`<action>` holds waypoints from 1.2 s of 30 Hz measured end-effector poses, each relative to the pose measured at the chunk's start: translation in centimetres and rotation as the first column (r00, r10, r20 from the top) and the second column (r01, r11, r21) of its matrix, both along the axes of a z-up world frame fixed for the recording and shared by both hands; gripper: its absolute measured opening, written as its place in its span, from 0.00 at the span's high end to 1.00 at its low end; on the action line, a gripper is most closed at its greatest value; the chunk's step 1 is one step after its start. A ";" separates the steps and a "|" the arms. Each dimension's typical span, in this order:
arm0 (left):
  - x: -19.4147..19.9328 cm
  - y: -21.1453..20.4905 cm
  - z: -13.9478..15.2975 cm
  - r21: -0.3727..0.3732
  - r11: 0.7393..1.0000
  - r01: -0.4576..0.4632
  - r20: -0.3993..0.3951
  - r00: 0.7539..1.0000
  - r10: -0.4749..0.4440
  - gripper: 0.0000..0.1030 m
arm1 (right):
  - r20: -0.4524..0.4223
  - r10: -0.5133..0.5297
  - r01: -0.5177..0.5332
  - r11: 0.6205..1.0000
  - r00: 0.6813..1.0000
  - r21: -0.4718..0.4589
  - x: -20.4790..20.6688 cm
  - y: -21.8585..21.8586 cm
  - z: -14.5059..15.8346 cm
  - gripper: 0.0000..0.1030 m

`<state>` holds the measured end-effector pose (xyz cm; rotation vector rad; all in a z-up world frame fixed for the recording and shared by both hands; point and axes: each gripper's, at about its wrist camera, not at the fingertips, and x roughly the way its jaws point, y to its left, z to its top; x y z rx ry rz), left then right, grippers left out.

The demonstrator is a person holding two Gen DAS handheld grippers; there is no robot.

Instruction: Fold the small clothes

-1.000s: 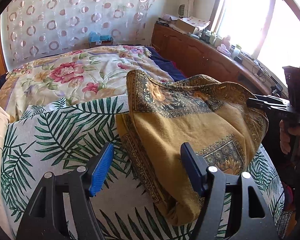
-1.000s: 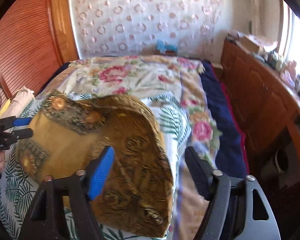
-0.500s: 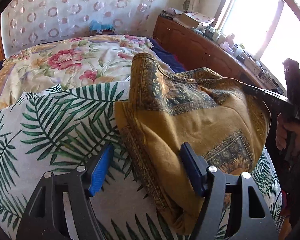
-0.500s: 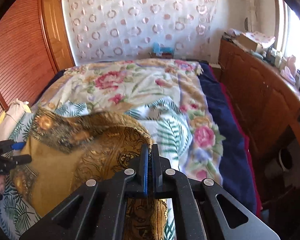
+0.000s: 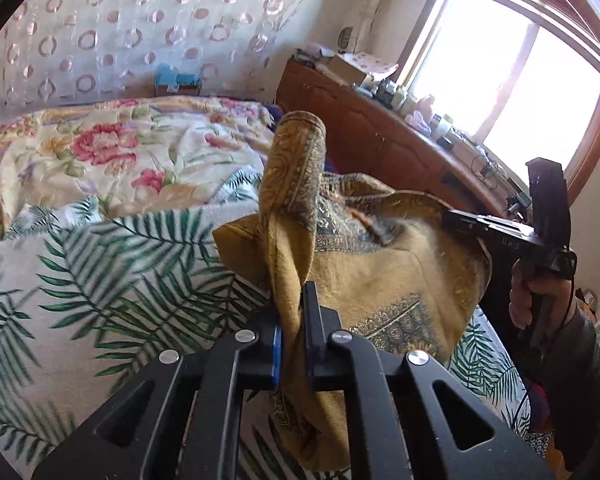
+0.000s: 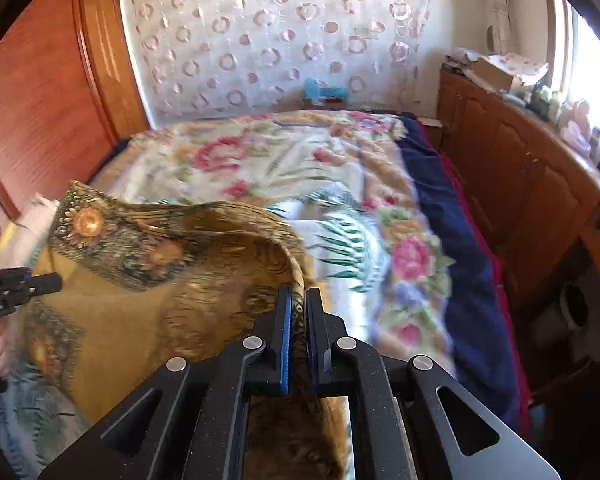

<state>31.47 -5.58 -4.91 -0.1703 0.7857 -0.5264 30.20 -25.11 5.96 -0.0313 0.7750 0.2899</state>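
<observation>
A mustard-yellow patterned cloth with dark ornate borders lies bunched on the palm-leaf sheet of the bed. My left gripper is shut on one edge of it; the pinched fabric stands up in a twisted fold. My right gripper is shut on the opposite edge of the same cloth, which stretches away to the left. In the left wrist view the right gripper shows at the far side of the cloth. In the right wrist view the left gripper shows at the left edge.
The bed carries a palm-leaf sheet and a floral quilt, with a navy blanket along its right side. A wooden cabinet with clutter runs under the window. A wooden headboard stands on the left.
My left gripper has closed on the cloth's near edge. My right gripper closed on the far edge half a second earlier and still holds it. The cloth has lifted between them.
</observation>
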 end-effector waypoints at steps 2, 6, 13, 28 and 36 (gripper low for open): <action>-0.6 1.2 0.9 -0.001 1.000 -0.018 0.020 1.000 0.018 0.91 | 0.018 0.006 -0.007 1.000 1.000 0.012 -0.5 0.3 0.5 0.85; -1.9 4.4 1.9 0.045 0.996 -0.079 0.046 0.996 0.077 0.92 | 0.025 0.033 -0.034 0.999 0.999 0.040 -1.1 1.1 0.8 0.35; -2.1 6.9 -0.9 0.074 0.990 -0.117 -0.019 0.993 0.119 0.92 | -0.063 0.090 -0.086 0.995 0.994 0.058 0.5 3.3 -2.0 0.29; -2.5 7.2 -2.4 0.052 0.991 -0.122 -0.025 0.992 0.123 0.92 | -0.164 0.170 -0.152 0.981 0.972 0.118 2.9 4.6 -3.0 0.72; -5.2 8.4 0.4 0.030 0.991 -0.131 0.041 0.991 0.129 0.92 | -0.091 0.206 -0.194 0.972 0.974 0.130 1.8 4.6 -2.1 0.91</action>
